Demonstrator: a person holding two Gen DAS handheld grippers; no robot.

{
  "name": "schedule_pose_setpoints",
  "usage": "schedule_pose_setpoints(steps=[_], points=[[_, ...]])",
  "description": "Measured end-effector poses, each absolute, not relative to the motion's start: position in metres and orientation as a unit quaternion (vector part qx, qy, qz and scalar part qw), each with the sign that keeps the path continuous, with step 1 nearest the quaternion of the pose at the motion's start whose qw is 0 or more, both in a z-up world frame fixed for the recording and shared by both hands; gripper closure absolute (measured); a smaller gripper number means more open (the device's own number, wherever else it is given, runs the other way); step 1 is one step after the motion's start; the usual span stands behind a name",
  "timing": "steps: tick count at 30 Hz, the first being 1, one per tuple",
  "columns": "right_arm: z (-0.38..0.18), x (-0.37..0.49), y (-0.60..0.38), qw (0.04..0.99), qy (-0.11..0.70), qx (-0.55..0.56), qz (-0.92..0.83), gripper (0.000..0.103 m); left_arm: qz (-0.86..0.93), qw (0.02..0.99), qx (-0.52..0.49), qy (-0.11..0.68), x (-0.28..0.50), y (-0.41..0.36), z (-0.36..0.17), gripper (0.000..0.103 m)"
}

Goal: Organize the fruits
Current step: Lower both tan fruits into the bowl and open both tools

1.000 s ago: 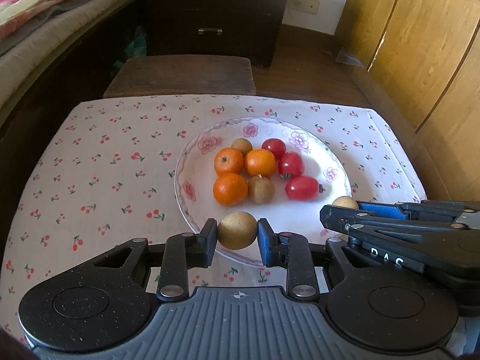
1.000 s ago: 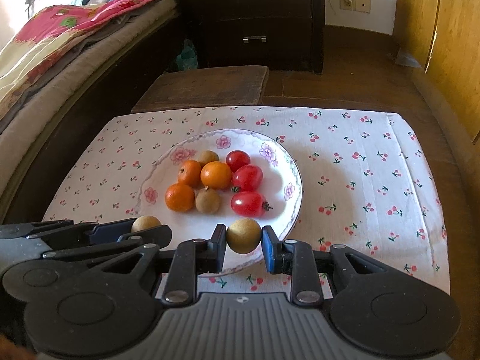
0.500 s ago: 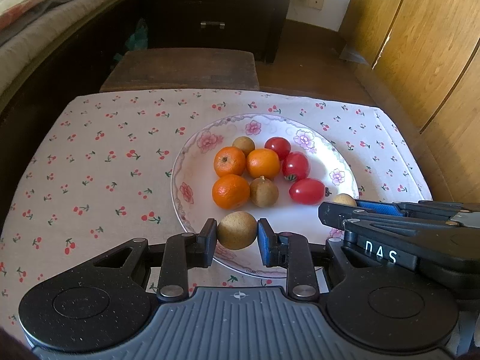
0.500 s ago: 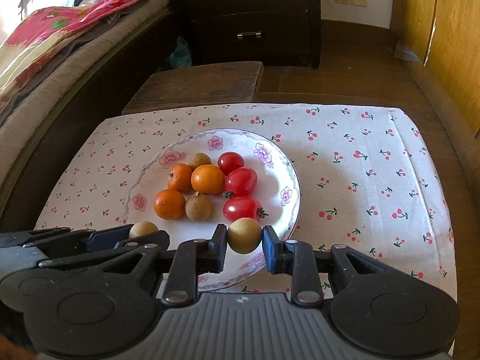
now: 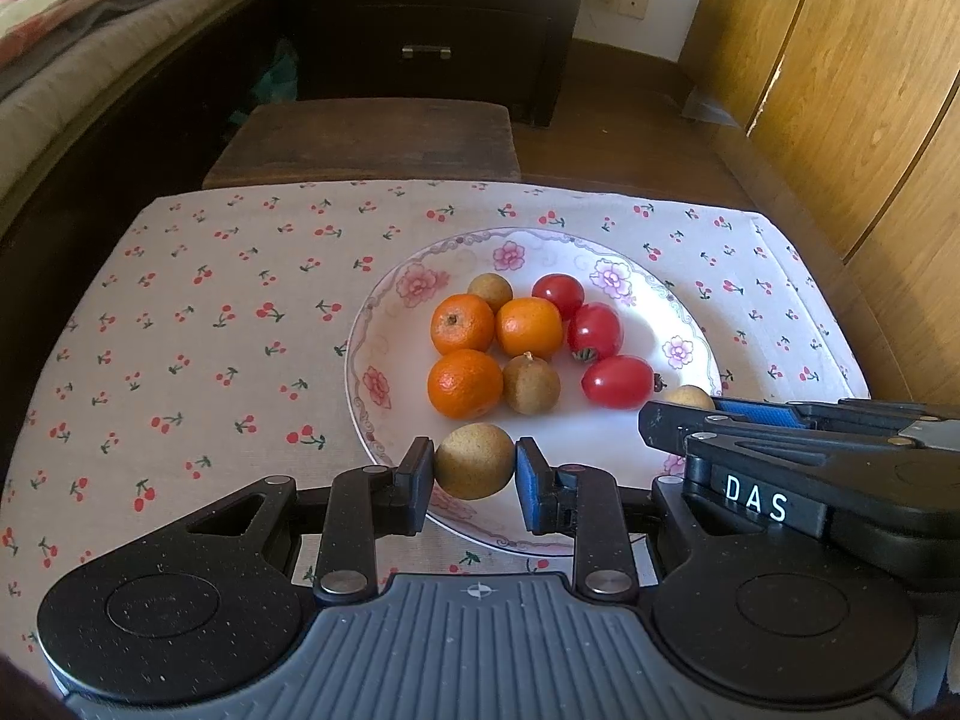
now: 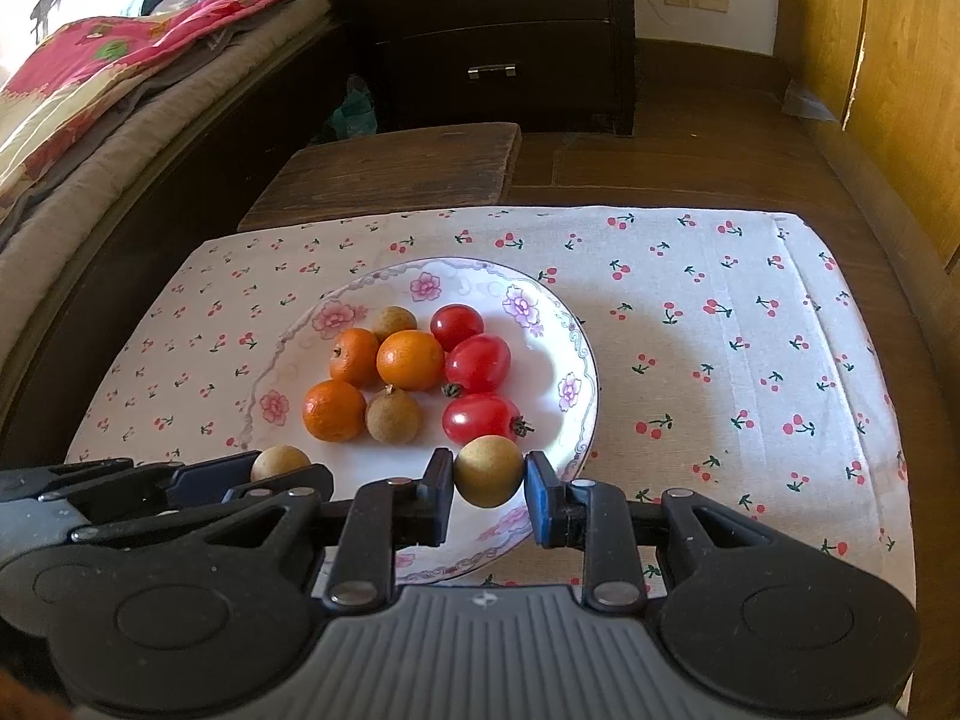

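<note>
The left tongs (image 5: 474, 470) are pinching one brown longan (image 5: 474, 461), and the right tongs (image 6: 489, 480) are clamping another longan (image 6: 488, 471), both hanging over the near rim of the flowered plate (image 5: 690, 324). Three oranges (image 5: 465, 383), three tomatoes (image 5: 618, 381) and two more longans are already sitting grouped on it. Only these two seem left to place; the cherry-print tabletop (image 5: 210, 324) is holding no loose fruit.

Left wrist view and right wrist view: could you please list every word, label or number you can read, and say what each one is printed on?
"DAS": white capitals on the black body of the right gripper, seen in the left wrist view.
Nothing else is readable: the plate and the tablecloth carry only flower and cherry patterns, and the right wrist view shows no text.
</note>
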State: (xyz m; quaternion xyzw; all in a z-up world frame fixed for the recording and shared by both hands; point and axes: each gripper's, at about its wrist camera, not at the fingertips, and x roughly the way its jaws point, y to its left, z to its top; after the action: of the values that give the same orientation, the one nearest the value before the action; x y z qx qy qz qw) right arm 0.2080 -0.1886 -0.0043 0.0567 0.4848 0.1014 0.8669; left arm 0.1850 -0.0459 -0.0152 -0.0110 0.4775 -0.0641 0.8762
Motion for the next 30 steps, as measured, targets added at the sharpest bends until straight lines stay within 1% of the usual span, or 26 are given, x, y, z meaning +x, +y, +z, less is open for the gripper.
schedule_pose_setpoints(steps=[10, 14, 22, 30], points=[[-0.004, 0.2076, -0.1888, 0.868, 0.484, 0.059, 0.098, 0.074, -0.061, 0.876, -0.015, 0.478, 0.1854, -0.0443, -0.0148, 0.065], [-0.0025, 0.2069, -0.1906, 0.869, 0.481, 0.065, 0.097, 0.072, -0.06, 0.878, -0.016, 0.474, 0.1851, -0.0427, -0.0125, 0.062], [-0.0004, 0.2054, -0.1931, 0.87, 0.48, 0.067, 0.092, 0.072, -0.062, 0.879, -0.017, 0.473, 0.1839, -0.043, -0.0114, 0.06], [0.0036, 0.1999, -0.196, 0.872, 0.477, 0.07, 0.086, 0.071, -0.058, 0.881, -0.014, 0.469, 0.1803, -0.0444, -0.0087, 0.052]])
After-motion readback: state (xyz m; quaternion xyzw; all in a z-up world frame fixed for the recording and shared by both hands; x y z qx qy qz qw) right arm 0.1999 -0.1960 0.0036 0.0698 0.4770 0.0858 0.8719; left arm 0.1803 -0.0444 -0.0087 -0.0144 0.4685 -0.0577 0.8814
